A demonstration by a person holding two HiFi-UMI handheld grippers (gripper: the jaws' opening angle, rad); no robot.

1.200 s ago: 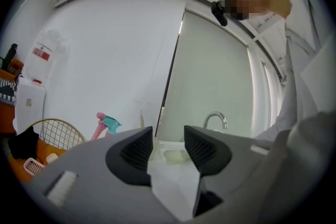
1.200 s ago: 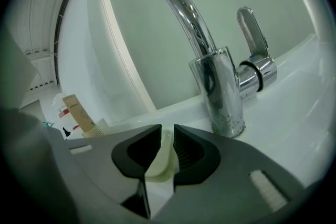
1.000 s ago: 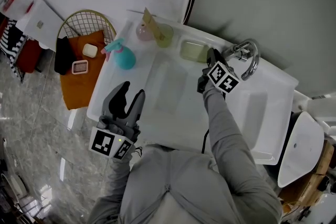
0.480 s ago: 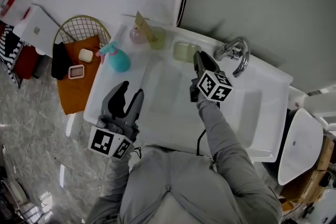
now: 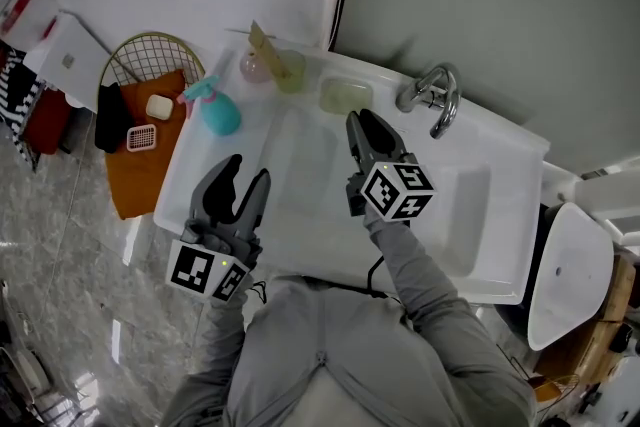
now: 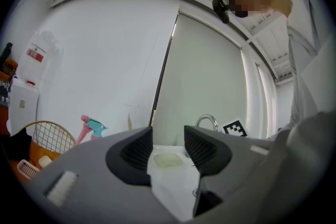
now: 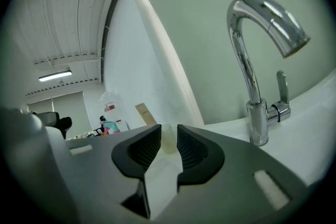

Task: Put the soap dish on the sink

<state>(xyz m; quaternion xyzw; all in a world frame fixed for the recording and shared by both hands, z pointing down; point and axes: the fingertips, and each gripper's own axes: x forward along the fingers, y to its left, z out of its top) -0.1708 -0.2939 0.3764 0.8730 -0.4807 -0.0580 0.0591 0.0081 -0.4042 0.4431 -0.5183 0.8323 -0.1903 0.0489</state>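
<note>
Bare sink basin (image 5: 310,165) open to reach, faucet (image 5: 441,101) behind right, spray bottle (image 5: 218,113) at left rim

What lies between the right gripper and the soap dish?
Nothing: the head view shows only bare sink between the right gripper and the soap dish.

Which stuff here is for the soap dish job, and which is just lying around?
For the job: soap dish, sink, right gripper.
Just lying about: spray bottle, wire basket, tap.
</note>
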